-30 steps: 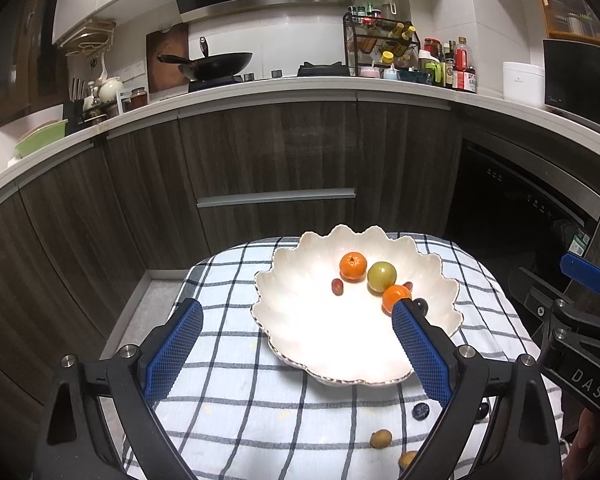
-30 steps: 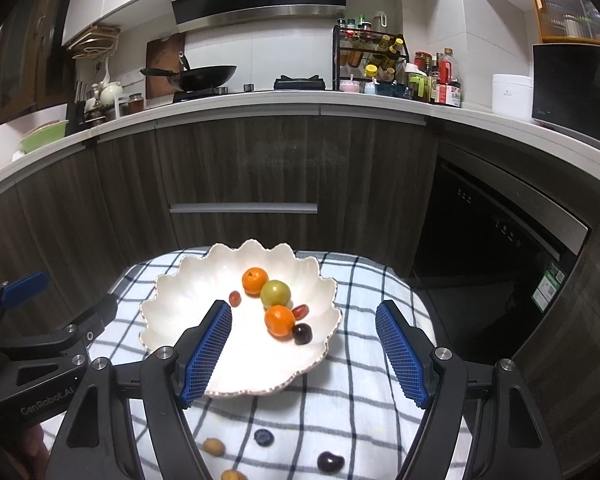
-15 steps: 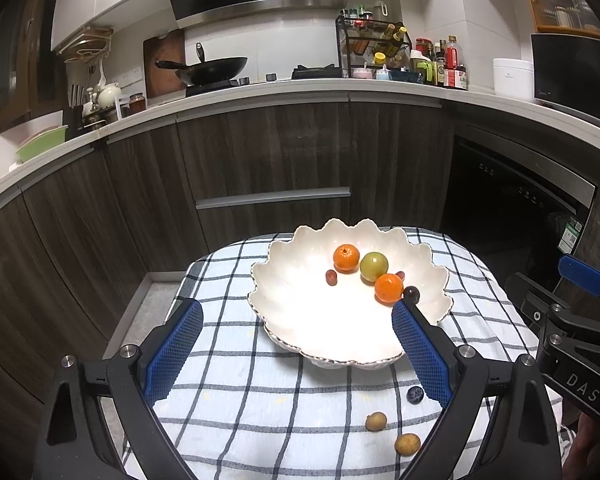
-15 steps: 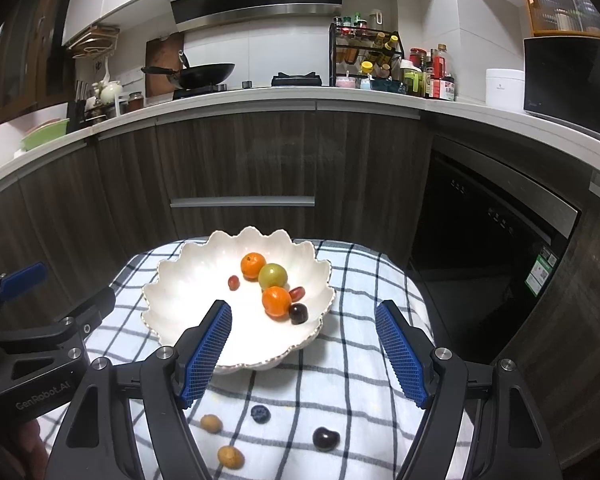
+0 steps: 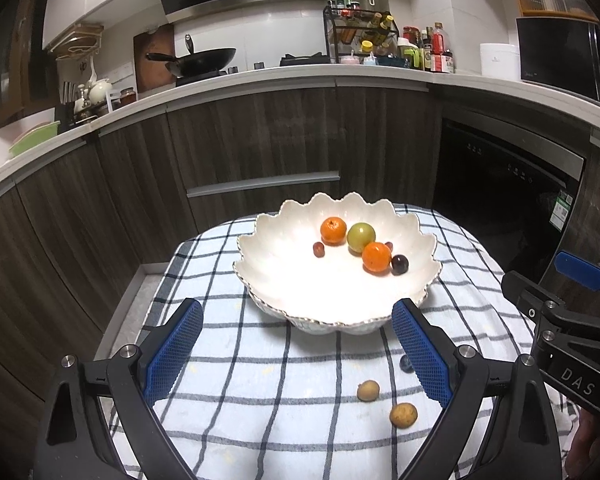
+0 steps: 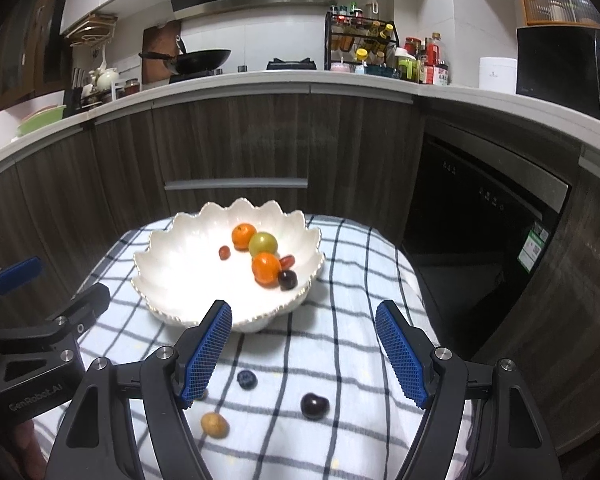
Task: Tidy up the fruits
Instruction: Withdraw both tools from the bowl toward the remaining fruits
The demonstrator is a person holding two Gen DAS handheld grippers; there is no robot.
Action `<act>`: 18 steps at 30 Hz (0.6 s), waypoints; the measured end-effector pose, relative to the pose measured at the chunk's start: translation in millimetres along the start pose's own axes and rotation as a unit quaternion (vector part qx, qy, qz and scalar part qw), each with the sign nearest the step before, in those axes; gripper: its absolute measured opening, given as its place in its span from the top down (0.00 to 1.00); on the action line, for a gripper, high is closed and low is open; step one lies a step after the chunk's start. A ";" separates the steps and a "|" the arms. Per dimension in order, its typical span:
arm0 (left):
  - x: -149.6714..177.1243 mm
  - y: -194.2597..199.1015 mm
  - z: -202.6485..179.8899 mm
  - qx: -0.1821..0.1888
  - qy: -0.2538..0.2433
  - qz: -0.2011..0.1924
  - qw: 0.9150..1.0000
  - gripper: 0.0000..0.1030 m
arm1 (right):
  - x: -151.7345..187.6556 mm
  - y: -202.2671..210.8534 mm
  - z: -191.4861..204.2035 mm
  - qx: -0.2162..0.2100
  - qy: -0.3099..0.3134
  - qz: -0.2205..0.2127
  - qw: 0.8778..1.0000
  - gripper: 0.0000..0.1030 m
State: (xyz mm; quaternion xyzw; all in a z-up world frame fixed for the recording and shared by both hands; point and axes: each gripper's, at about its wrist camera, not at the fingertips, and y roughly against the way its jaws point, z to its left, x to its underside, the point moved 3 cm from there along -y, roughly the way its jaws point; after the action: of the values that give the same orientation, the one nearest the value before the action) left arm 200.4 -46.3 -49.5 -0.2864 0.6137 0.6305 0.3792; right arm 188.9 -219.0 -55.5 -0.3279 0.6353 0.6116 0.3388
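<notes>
Left wrist view has the left gripper [image 5: 297,346] spread wide with nothing between its blue pads, hanging over the near part of the tabletop [image 5: 260,420], which is covered in a blue and white checked cloth [image 5: 228,364]. Right wrist view shows the same deal for the right gripper [image 6: 303,351]: jaws apart, empty, pointing down at the cloth.

Closest to the right gripper are the loose fruits. A blueberry [image 6: 247,379] and a dark cherry [image 6: 314,405] sit on the cloth between its pads, and a small tan fruit [image 6: 214,424] lies just by the left pad, toward the near edge. A second tan fruit [image 5: 368,390] shows properly only from the left side; in the right wrist view it's mostly hidden behind the pad. All four are on the cloth between the bowl and the near edge, apart from each other.

Further out, around the middle of the tabletop, is the white scalloped bowl [image 5: 284,280]. Inside, bunched toward its far right side: two small oranges [image 5: 333,230] [image 5: 376,256], a green round fruit [image 5: 361,234] between them, a dark cherry-like one [image 5: 399,264] touching the nearer orange, and a little reddish one [image 5: 319,249] off on its own to the left. Another reddish bit [image 6: 287,261] peeks out behind the nearer orange.

Beyond the far edge are dark wood cabinets [image 5: 260,140] and a kitchen counter with a wok [image 5: 204,58].
</notes>
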 end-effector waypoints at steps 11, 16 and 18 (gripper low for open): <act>22.3 -4.6 -9.8 0.004 -0.009 0.002 1.000 0.06 | 24.2 -4.3 -5.8 0.008 -0.002 0.017 1.000 0.27; 31.5 -8.9 -13.4 0.009 -0.014 0.005 1.000 0.06 | 33.2 -8.8 -7.8 0.011 -0.002 0.026 1.000 0.27; 34.5 -10.8 -14.2 0.009 -0.015 0.006 1.000 0.06 | 37.0 -11.5 -9.0 0.012 -0.004 0.030 0.999 0.27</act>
State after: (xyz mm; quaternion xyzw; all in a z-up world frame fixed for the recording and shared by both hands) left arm 189.0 -56.4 -85.3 -0.2700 0.6154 0.6313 0.3871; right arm 177.6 -228.5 -92.5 -0.3026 0.6505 0.6152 0.3266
